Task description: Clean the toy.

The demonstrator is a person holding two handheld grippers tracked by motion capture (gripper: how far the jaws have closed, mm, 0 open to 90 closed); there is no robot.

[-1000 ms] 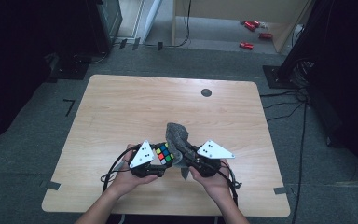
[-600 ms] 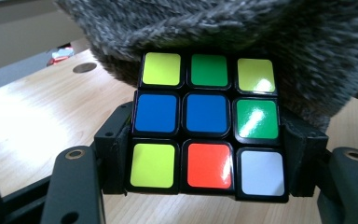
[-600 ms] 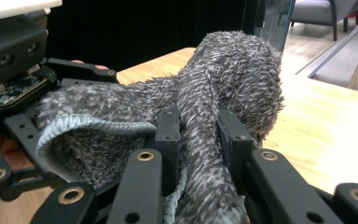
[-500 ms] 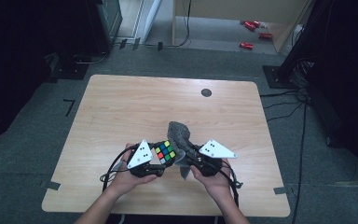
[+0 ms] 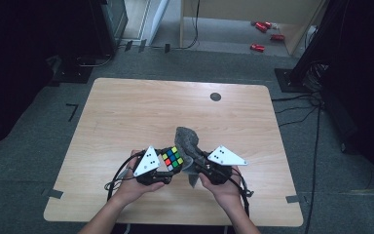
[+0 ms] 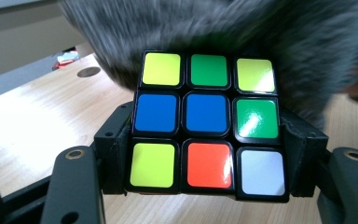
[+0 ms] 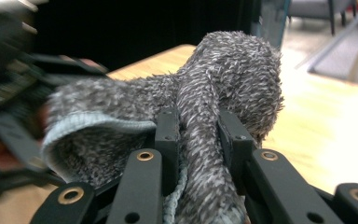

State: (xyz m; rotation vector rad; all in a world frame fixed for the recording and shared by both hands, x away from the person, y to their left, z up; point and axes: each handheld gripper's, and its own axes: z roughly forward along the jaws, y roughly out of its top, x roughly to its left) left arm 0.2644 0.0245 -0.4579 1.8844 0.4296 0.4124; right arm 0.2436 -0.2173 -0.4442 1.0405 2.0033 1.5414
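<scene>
A colour puzzle cube point(image 5: 172, 158) point(image 6: 207, 125) is clamped between the jaws of my left gripper point(image 5: 161, 165) point(image 6: 209, 154), its yellow, green, blue, red and white stickers facing the camera. My right gripper point(image 5: 198, 160) point(image 7: 198, 135) is shut on a fuzzy grey cloth point(image 5: 187, 141) point(image 7: 205, 107), which bunches up between its jaws. The cloth lies against the far side of the cube and drapes over its top edge. Both grippers are held close together just above the front middle of the wooden table point(image 5: 126, 112).
A small dark round mark point(image 5: 215, 96) sits near the table's far edge. Black cables point(image 5: 119, 175) trail from the grippers toward the front edge. Red items point(image 5: 258, 47) lie on the floor beyond the table, beside dark equipment stands.
The cube's coloured face has turned a little more toward the high camera, and the cloth has shifted slightly against it. Both hands stay in the same spot.
</scene>
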